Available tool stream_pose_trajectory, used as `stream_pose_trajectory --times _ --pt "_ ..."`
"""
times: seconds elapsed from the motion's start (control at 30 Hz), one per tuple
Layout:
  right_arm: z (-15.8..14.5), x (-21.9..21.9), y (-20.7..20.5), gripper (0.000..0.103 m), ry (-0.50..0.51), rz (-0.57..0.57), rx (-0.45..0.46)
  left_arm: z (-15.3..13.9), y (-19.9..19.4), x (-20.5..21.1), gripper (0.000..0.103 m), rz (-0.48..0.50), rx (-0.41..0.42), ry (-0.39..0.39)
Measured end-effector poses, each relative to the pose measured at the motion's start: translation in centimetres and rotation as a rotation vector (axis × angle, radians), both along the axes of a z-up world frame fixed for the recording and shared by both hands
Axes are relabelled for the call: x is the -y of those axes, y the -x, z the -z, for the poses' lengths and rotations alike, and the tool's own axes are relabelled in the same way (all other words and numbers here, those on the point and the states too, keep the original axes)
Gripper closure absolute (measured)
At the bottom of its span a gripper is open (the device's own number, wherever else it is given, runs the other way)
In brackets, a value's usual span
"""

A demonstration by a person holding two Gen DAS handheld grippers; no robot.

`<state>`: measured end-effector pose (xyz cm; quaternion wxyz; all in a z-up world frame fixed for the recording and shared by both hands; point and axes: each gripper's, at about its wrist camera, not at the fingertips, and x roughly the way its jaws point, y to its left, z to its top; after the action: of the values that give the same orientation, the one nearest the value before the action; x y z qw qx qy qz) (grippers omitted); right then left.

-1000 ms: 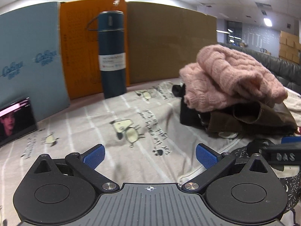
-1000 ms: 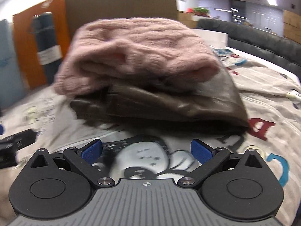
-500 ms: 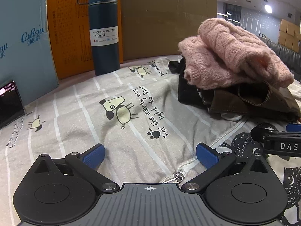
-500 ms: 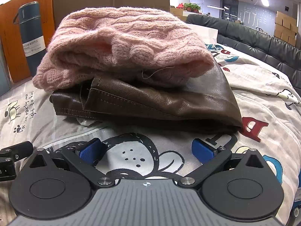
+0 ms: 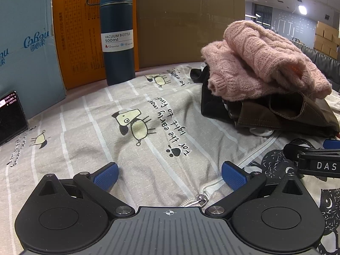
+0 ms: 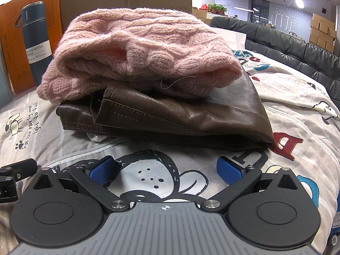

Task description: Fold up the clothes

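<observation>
A folded pink knit sweater [image 6: 140, 48] lies on top of a folded brown leather garment [image 6: 191, 114], stacked on the printed bedding. The left wrist view shows the same sweater [image 5: 265, 59] and leather garment [image 5: 282, 114] at the right. A white garment with a black cartoon print [image 6: 161, 170] lies flat under my right gripper [image 6: 165, 172], which is open and empty just in front of the stack. My left gripper [image 5: 170, 174] is open and empty, low over the grey dog-print sheet [image 5: 131, 123], beside a white zipper [image 5: 204, 193].
A dark blue vacuum bottle [image 5: 116, 31] stands at the back against orange, brown and blue cardboard boxes [image 5: 187, 21]. A phone [image 5: 10, 116] with a lit screen leans at the far left. A black leather sofa [image 6: 286, 44] runs behind the bed on the right.
Both grippers have dropped lower and closer to the bedding. The left view has tilted down, so the zipper now shows between its fingers. Both stay open.
</observation>
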<state>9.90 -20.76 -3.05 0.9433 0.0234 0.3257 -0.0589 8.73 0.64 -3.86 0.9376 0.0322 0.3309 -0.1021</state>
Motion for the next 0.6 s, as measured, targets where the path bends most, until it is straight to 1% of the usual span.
stream_pose_trajectory --times 0.6 --pt "0.05 0.05 -0.07 0.0 0.001 -0.002 0.001 0.28 -0.18 -0.06 0.0 0.0 0.0 0.001"
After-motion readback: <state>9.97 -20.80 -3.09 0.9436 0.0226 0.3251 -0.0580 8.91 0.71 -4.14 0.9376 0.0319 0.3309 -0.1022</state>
